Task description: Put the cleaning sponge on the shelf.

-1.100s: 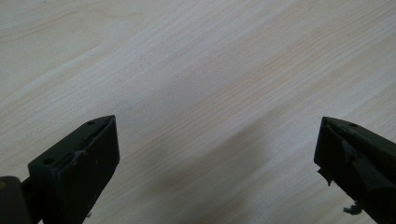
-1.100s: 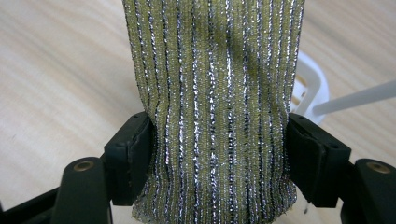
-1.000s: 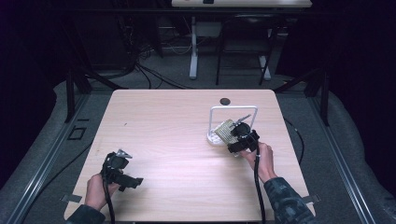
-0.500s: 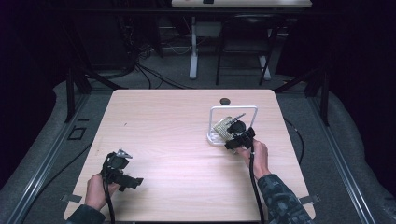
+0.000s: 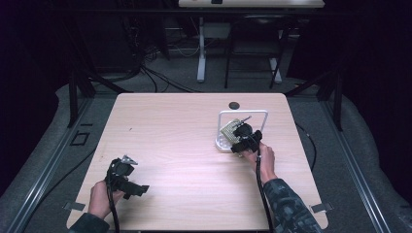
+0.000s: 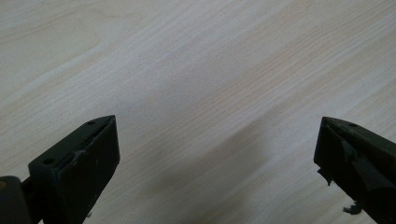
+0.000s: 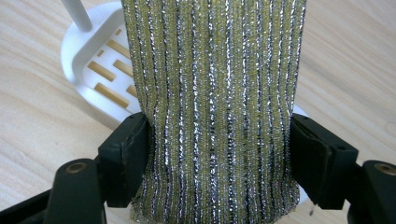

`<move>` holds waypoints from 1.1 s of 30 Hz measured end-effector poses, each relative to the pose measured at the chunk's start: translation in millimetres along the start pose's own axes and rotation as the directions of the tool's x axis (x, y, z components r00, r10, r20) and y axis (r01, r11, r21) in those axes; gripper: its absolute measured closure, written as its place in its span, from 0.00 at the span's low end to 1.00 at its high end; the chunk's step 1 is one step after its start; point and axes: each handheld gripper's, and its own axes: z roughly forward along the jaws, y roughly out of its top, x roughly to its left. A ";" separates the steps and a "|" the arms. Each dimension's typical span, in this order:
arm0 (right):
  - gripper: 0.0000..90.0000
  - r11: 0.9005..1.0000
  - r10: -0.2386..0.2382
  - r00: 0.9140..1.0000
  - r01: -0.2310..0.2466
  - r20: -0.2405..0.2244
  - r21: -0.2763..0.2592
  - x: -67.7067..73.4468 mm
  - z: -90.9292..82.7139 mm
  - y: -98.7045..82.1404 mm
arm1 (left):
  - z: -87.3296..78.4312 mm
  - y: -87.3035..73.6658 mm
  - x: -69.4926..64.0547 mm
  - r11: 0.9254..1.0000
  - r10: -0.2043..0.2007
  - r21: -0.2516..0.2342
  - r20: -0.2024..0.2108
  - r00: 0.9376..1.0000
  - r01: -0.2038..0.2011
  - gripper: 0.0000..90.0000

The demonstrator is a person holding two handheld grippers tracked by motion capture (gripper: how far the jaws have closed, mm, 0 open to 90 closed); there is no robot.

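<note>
Wood table (image 5: pixel 184 145) mostly bare: our right gripper (image 7: pixel 219 154) pinches the yellow sponge (image 7: pixel 215 93) over the white rack (image 5: pixel 224 141), likely to seat it, left gripper (image 6: pixel 215 154) parked wide open.

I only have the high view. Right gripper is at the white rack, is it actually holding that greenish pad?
Observer: Yes. In the right gripper view both jaws press the sides of the pad, a yellow-green scrubber with silver stripes; right gripper is shut on it.
Operator: Pad in the rack or off it?
Observer: It stands over the rack, a white slotted tray with a thin post; whether its far end touches the tray is hidden.
Operator: Left gripper?
Observer: Left gripper is open, jaws wide apart, with bare wooden table between them.
</note>
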 end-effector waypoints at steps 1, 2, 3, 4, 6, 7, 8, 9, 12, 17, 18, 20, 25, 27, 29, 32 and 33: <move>0.28 1.000 -0.003 1.000 0.003 0.001 0.008 0.2 0.3 0.3 | 0.1 0.0 0.0 1.000 0.000 0.000 0.000 1.000 0.000 0.00; 0.28 1.000 -0.005 1.000 0.005 0.007 0.001 0.3 1.0 0.5 | 0.3 0.0 0.0 1.000 0.000 0.001 0.001 1.000 0.000 0.00; 0.28 1.000 -0.004 1.000 0.004 0.009 0.000 0.8 1.4 1.1 | 0.3 0.1 0.1 1.000 0.002 0.002 0.001 1.000 -0.002 0.00; 0.27 1.000 -0.002 1.000 0.002 0.008 0.003 1.6 1.9 2.5 | 0.3 0.3 0.1 1.000 0.001 0.001 0.002 1.000 -0.001 0.00; 0.25 1.000 -0.003 1.000 0.003 0.008 0.001 2.3 2.9 3.6 | 0.8 0.5 0.0 1.000 0.004 0.001 -0.002 1.000 -0.004 0.00; 0.25 1.000 -0.003 1.000 0.003 0.008 0.001 2.3 2.9 3.6 | 0.8 0.5 0.0 1.000 0.004 0.001 -0.002 1.000 -0.004 0.00; 0.25 1.000 0.000 1.000 0.000 0.004 0.005 3.1 4.3 4.2 | 0.9 0.5 0.0 1.000 0.003 0.001 -0.002 1.000 -0.003 0.00; 0.25 1.000 0.004 1.000 -0.004 0.001 0.002 3.9 5.8 4.2 | 1.0 0.6 0.0 1.000 0.003 0.001 -0.001 1.000 -0.003 0.00; 0.23 1.000 -0.008 1.000 0.008 0.001 0.018 4.4 10.6 4.7 | 0.9 0.5 0.0 1.000 0.003 0.001 -0.001 1.000 -0.003 0.00; 0.19 1.000 0.002 1.000 -0.002 0.003 0.020 3.9 11.1 4.5 | 0.7 0.6 0.0 1.000 0.004 0.000 -0.001 1.000 -0.004 0.00; 0.17 1.000 -0.003 1.000 0.003 0.002 0.021 3.6 11.6 4.4 | 0.7 0.6 0.0 1.000 0.004 0.000 -0.001 1.000 -0.004 0.00; 0.16 1.000 -0.002 1.000 0.002 0.001 0.021 3.6 11.7 4.3 | 0.2 0.5 0.0 1.000 0.003 0.002 0.003 1.000 -0.003 0.00; 0.13 1.000 -0.010 1.000 0.010 -0.004 0.018 4.3 11.1 4.7 | 0.0 0.3 0.2 1.000 0.002 0.000 0.002 1.000 -0.002 0.00; 0.12 1.000 -0.007 1.000 0.007 -0.008 0.013 4.7 10.2 5.0 | 0.0 0.5 0.2 1.000 0.003 0.002 0.003 1.000 -0.003 0.00; 0.11 1.000 -0.004 1.000 0.004 -0.018 -0.001 4.9 8.9 5.0 | 0.0 0.4 0.0 1.000 0.003 0.000 0.003 1.000 -0.003 0.00; 0.12 1.000 -0.008 1.000 0.008 -0.025 -0.001 5.3 5.2 5.9 | -0.1 0.3 0.0 1.000 0.003 0.000 0.003 1.000 -0.003 0.00; 0.12 1.000 -0.008 1.000 0.008 -0.025 -0.001 5.3 5.2 5.9 | -0.1 0.3 0.0 1.000 0.003 0.000 0.003 1.000 -0.003 0.00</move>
